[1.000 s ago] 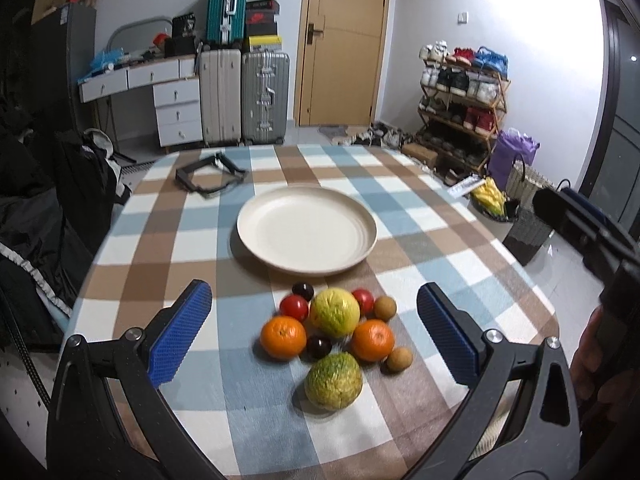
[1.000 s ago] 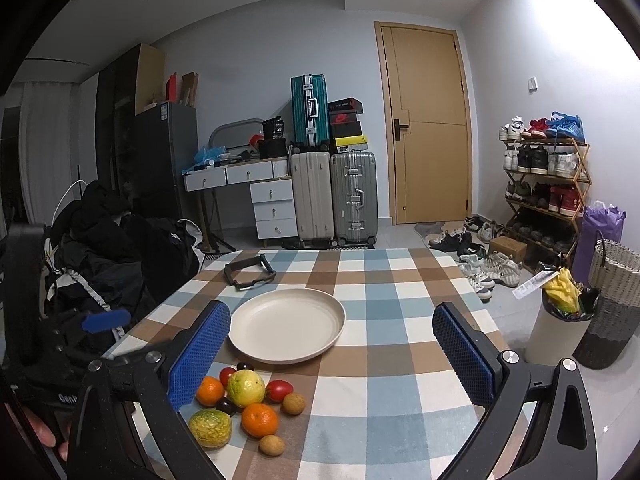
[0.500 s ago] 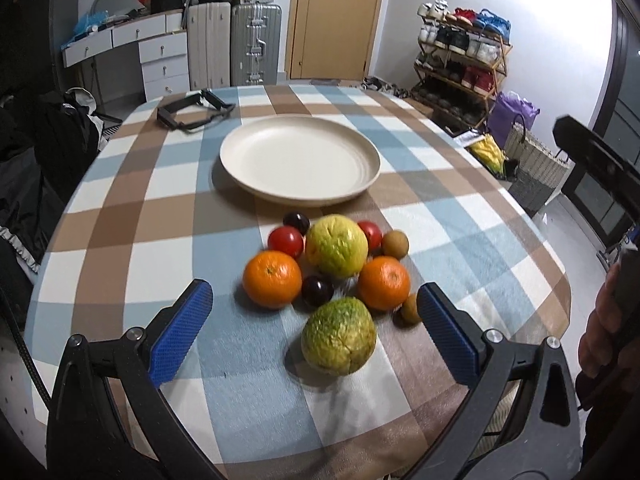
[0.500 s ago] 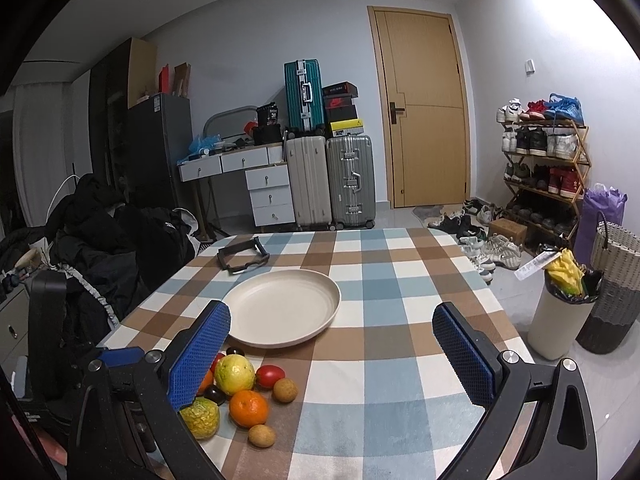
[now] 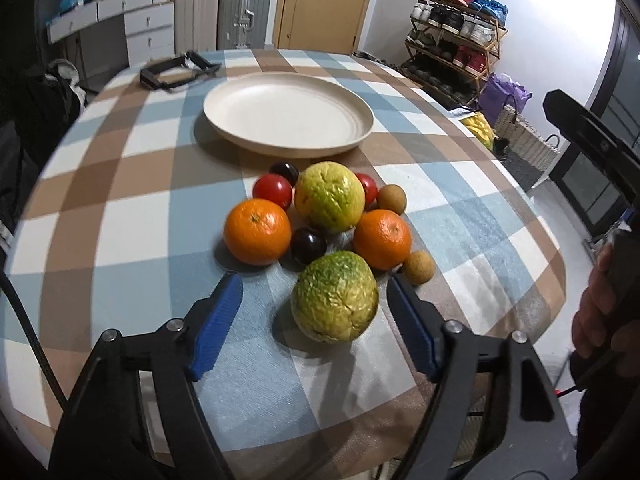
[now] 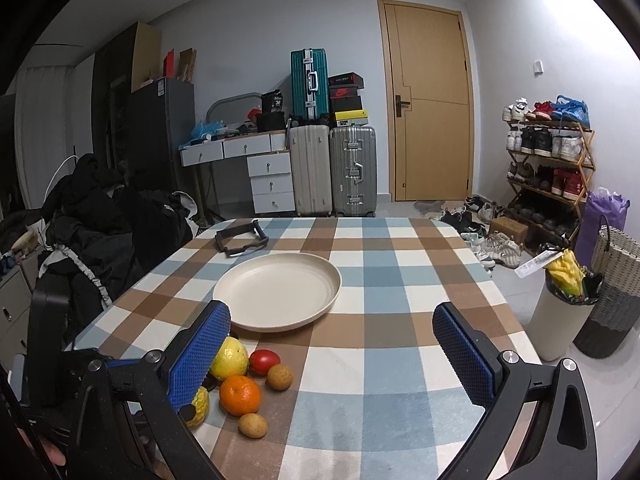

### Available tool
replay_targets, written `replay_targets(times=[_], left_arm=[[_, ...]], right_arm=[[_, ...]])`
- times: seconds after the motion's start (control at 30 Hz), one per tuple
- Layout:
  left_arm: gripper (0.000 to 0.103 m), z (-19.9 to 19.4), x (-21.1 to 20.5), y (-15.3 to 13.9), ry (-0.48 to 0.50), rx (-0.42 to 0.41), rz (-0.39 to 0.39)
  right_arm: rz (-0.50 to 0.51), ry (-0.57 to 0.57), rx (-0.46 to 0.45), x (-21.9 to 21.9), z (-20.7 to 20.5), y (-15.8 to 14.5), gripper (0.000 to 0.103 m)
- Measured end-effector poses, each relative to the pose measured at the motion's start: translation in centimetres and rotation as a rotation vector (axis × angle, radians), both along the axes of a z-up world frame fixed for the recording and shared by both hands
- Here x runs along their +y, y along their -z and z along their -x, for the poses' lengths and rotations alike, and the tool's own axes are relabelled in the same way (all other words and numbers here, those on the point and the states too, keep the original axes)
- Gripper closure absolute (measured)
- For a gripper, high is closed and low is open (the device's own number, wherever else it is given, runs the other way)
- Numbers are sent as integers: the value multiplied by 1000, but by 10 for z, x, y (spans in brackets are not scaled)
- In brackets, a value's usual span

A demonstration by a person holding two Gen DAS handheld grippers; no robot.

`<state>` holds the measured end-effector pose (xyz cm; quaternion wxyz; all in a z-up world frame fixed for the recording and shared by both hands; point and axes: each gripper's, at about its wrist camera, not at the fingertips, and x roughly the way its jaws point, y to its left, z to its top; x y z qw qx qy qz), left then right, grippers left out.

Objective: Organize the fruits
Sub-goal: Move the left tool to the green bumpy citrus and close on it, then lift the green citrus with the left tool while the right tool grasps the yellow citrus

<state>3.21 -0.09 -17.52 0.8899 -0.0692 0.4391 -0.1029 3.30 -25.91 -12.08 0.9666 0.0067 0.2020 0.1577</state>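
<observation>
While its jaws gape around nothing, the left gripper (image 5: pixel 314 312) flanks the green-yellow citrus (image 5: pixel 334 297). The plate (image 5: pixel 288 112) lies at twelve o'clock. The right gripper (image 6: pixel 332 344) hovers wide open, holding nothing.

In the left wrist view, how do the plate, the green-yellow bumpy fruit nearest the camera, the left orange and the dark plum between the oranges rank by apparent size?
1. plate
2. green-yellow bumpy fruit, though nearness to the camera enlarges it
3. left orange
4. dark plum

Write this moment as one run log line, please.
left gripper: open, fingers around green-yellow citrus, not touching | right gripper: open, idle | plate: empty
</observation>
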Motion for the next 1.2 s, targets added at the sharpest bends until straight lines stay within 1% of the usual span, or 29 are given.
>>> replay_targets(times=[0.03,0.13,0.2,0.23,0.37,0.63,0.8,0.93,1.07,1.13,1.2], left_arm=[[35,1,0,0,4,6,19],[42,4,0,1,17,14,40],[42,4,0,2,26,15,45],[44,2,0,2,27,18,45],[59,2,1,4,49,29,87],[59,1,9,6,54,37,130],[59,1,16,9,64,27,155],[59,5,21,11,72,16,164],[59,7,31,13,78,15,212],[59,8,37,14,73,12,219],[59,9,42,15,72,6,229]], right_arm=[[1,0,1,0,0,1,0],[1,0,2,1,0,2,0],[-1,2,4,1,-1,4,0],[-2,2,7,0,-1,4,0],[-1,3,18,0,-3,7,0],[14,-11,28,2,-3,9,0],[23,-35,58,8,-7,13,0],[29,-78,93,16,-13,20,0],[30,-127,135,29,-21,27,0],[33,-157,155,36,-25,32,0],[37,-202,194,44,-31,37,0]])
